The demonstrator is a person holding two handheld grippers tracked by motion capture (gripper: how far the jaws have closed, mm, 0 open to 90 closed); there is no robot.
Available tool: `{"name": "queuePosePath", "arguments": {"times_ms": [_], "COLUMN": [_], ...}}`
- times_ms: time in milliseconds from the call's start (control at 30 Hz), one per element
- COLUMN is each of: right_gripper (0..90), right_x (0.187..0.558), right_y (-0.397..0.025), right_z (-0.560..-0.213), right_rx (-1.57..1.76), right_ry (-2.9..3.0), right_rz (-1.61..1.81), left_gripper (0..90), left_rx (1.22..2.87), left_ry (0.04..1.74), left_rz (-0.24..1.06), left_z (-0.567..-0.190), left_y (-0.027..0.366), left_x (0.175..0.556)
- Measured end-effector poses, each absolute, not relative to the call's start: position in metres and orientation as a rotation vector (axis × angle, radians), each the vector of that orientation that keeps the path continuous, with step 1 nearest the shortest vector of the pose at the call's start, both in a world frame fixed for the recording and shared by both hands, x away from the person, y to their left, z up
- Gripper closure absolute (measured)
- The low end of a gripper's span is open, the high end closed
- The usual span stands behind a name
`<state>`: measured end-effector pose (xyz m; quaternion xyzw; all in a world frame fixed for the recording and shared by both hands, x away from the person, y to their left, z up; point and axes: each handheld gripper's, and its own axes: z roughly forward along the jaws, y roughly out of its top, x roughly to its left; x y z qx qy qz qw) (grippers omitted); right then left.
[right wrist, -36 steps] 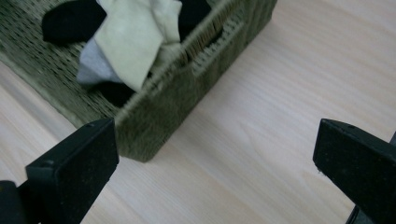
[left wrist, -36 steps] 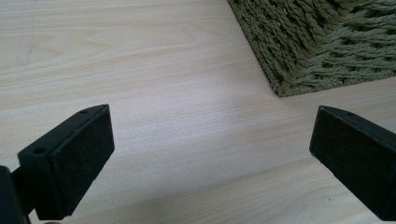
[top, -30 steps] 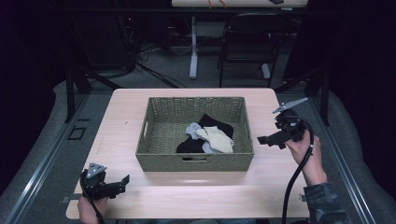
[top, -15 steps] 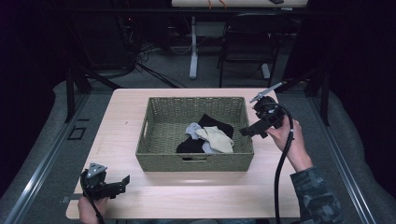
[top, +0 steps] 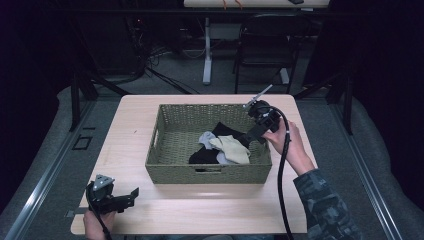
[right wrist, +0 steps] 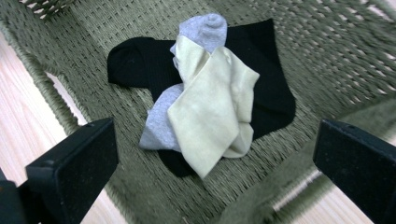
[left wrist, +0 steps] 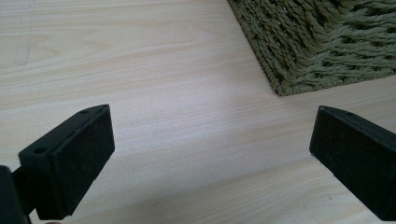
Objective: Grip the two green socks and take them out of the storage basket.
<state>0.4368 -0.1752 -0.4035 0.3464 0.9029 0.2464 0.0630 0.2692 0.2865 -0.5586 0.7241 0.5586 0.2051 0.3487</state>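
We take the woven basket (top: 175,150) as our landmark; it sits in the middle of the wooden table (top: 310,210). Inside it, toward its right half, lies a small heap of socks: a cream sock (right wrist: 212,109) on top, a grey sock (right wrist: 203,28) under it, and black socks (right wrist: 140,60) at the bottom, all touching one another. Our right gripper (top: 245,140) is held over the basket's right rim, tilted down toward the heap, its jaws wide apart with nothing between them (the right gripper view looks straight at the cream sock, which the jaws do not touch). Our left gripper (top: 134,192) rests low over the table off the basket's near left corner, jaws likewise spread and empty, apart from the basket.
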Motion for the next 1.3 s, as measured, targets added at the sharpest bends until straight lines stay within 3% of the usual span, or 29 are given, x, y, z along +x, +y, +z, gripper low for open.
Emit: {"name": "queuePosePath", "arguments": {"times_ms": [800, 867, 900, 1133, 1300], "right_gripper": [4.8, 6.3, 12.2, 15.1, 23.9], "right_x": [0.469, 0.47, 0.471, 0.475, 0.479], "right_y": [-0.131, -0.128, -0.125, -0.12, -0.118], "right_z": [-0.466, -0.471, -0.475, -0.486, -0.496], "right_rx": [1.095, 1.111, 1.126, 1.136, 1.171], "right_ry": [2.864, 2.87, 2.864, 2.855, 2.844], "right_rz": [0.55, 0.522, 0.5, 0.402, 0.327], "left_gripper": [0.0, 0.0, 0.0, 0.1, 0.1], "left_rx": [1.883, 1.887, 1.89, 1.893, 1.9], "left_ry": [1.442, 1.439, 1.438, 1.439, 1.433], "left_rz": [0.521, 0.516, 0.518, 0.512, 0.51], "left_z": [-0.559, -0.559, -0.56, -0.56, -0.56], "left_y": [0.286, 0.286, 0.286, 0.286, 0.285], "left_x": [0.27, 0.27, 0.271, 0.271, 0.271]}}
